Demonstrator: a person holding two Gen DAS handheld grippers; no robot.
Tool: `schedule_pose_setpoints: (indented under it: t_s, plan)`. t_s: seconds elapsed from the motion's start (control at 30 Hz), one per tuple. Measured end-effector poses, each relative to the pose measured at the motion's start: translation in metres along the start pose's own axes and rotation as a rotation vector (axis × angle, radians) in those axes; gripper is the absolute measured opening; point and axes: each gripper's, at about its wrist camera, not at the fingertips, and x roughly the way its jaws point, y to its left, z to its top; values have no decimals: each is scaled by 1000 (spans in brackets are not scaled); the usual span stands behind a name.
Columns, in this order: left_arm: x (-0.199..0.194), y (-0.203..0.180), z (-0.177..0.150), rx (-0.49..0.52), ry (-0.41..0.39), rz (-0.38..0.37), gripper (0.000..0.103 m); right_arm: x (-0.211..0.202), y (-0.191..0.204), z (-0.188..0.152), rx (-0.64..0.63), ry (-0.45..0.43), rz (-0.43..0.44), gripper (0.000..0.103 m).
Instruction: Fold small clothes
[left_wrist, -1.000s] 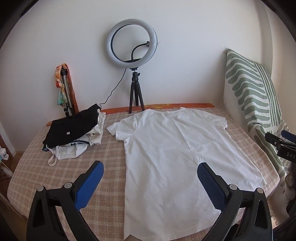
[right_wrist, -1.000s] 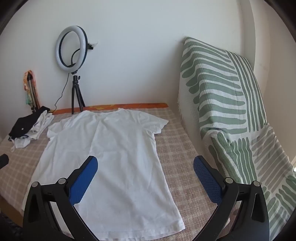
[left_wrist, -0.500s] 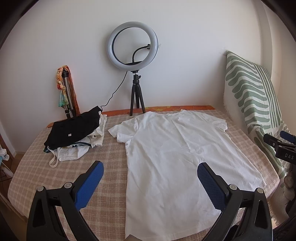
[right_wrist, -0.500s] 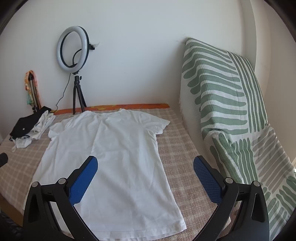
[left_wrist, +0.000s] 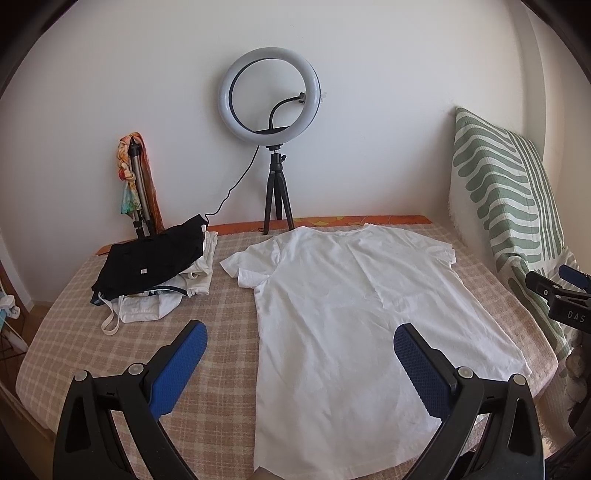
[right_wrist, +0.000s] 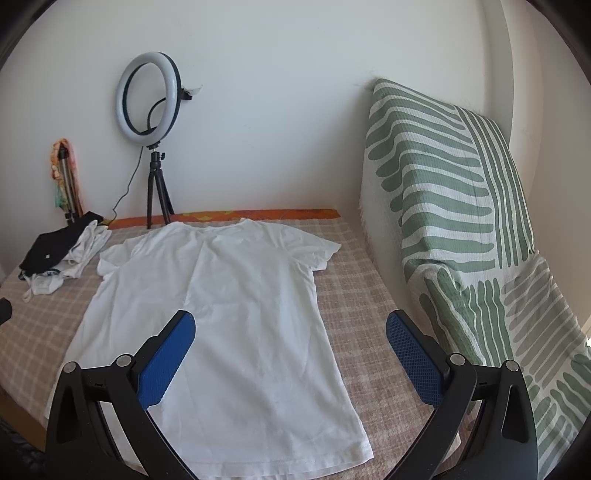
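A white T-shirt (left_wrist: 354, 317) lies spread flat on the checked tablecloth (left_wrist: 110, 343), collar toward the wall, hem near me. It also shows in the right wrist view (right_wrist: 221, 314). My left gripper (left_wrist: 299, 332) is open and empty, held above the near edge over the shirt's left side. My right gripper (right_wrist: 290, 321) is open and empty, above the shirt's right side near the hem. The right gripper also shows in the left wrist view (left_wrist: 554, 291) at the far right.
A pile of black and white clothes (left_wrist: 159, 269) sits at the table's back left. A ring light on a tripod (left_wrist: 273, 129) stands at the back by the wall. A folded tripod with a scarf (left_wrist: 136, 184) leans left. A green striped cover (right_wrist: 461, 221) drapes at the right.
Both views have pulled back and up slightly, so the shirt and table sit a little lower and farther. Both grippers stay open. The shirt has not moved.
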Motion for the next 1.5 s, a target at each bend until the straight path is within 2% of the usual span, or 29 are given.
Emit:
schedule_pose_setpoints:
  t_s: [1.5]
  plan:
    - [0,11,-3,-6,14,13,102,3,12,5,-24,-3,8,103]
